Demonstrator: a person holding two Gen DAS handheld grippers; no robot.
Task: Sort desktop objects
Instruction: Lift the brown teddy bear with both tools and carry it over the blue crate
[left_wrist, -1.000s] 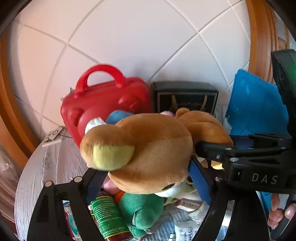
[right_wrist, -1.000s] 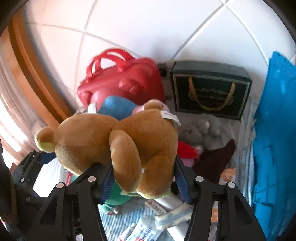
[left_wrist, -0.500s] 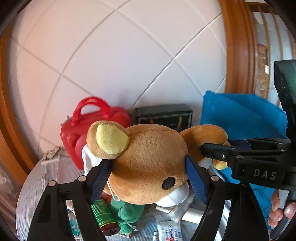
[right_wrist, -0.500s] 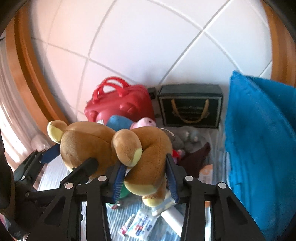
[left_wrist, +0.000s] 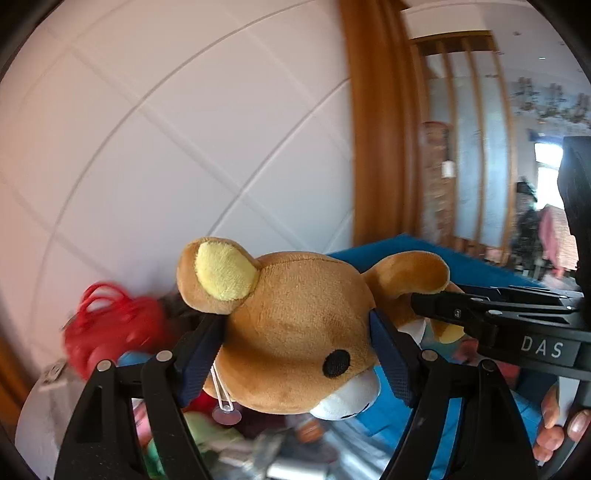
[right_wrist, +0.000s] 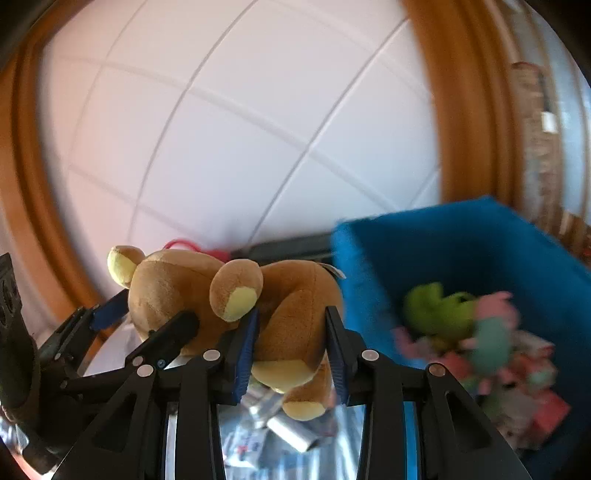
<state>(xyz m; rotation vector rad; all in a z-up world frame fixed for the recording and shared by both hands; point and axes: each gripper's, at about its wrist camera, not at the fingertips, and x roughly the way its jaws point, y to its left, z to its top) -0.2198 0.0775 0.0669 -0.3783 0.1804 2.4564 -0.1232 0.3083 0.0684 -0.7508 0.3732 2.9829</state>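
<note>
Left wrist view: the left claw (left_wrist: 295, 354) pinches the brown teddy bear (left_wrist: 295, 332) by its head, now raised clear of the cluttered worktop, which has dropped to a blur below. Right wrist view: the right claw (right_wrist: 291, 354) is closing on the bear's body (right_wrist: 291, 314). A blue bin (right_wrist: 480, 251) holding soft toys has come into sight at right, likely the bear's destination.
</note>
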